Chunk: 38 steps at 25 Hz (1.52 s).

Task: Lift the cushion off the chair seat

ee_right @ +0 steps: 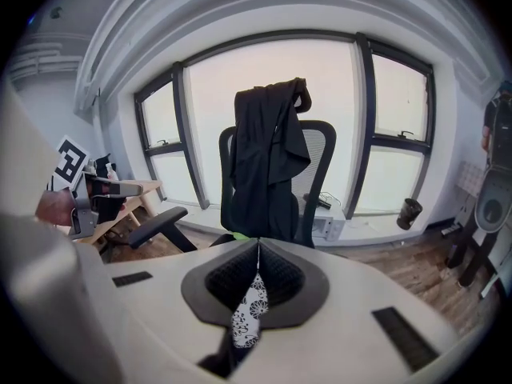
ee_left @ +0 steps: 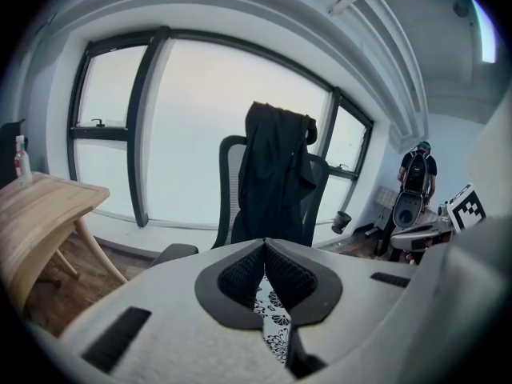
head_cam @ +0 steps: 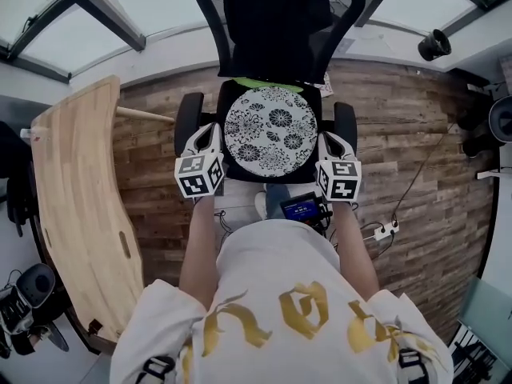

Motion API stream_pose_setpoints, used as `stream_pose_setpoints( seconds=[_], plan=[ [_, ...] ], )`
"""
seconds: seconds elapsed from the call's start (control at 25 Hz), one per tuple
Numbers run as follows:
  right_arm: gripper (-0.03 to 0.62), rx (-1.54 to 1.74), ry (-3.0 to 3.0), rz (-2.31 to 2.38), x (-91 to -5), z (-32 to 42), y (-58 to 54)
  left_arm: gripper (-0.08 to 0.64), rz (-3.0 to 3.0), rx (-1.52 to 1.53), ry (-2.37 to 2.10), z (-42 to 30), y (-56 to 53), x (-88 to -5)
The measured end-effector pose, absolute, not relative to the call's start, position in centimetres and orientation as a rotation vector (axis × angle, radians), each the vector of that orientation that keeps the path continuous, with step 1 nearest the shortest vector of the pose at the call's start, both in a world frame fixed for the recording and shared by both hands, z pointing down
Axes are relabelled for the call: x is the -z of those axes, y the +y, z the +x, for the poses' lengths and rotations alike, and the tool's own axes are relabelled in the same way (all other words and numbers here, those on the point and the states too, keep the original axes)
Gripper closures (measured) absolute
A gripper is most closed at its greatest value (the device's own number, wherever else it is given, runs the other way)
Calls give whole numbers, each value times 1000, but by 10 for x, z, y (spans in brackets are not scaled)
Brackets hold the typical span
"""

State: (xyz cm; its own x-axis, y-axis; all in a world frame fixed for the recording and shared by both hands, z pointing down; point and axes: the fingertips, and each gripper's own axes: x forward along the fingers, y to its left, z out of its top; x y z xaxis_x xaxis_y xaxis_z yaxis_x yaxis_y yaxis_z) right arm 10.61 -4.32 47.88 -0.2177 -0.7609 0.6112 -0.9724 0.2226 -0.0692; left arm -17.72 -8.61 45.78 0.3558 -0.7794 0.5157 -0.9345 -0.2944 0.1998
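A round cushion with a black-and-white flower print lies on the seat of a black mesh office chair. A black jacket hangs over the backrest. My left gripper stands at the cushion's left edge and my right gripper at its right edge. Both are shut with nothing held. In the left gripper view the closed jaws point at the chair, and the cushion's print shows in the slit below them. The right gripper view shows the same: shut jaws over the print.
The armrests flank the seat just outside my grippers. A green edge shows behind the cushion. A curved wooden table stands to the left. A power strip and cable lie on the wood floor at right. A person stands far off.
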Motion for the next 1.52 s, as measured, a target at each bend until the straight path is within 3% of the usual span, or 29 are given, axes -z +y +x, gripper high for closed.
stream_pose_setpoints(
  seconds=[1.16,1.52],
  plan=[
    [577,-753,-1903,1468,-574,116,-90,548,1819,-765,-1328,-180,-90,-601],
    [518,-848,-1812,1444,-619,121,-95,535,1624,-925,-1297,-199,-70,-662]
  ],
)
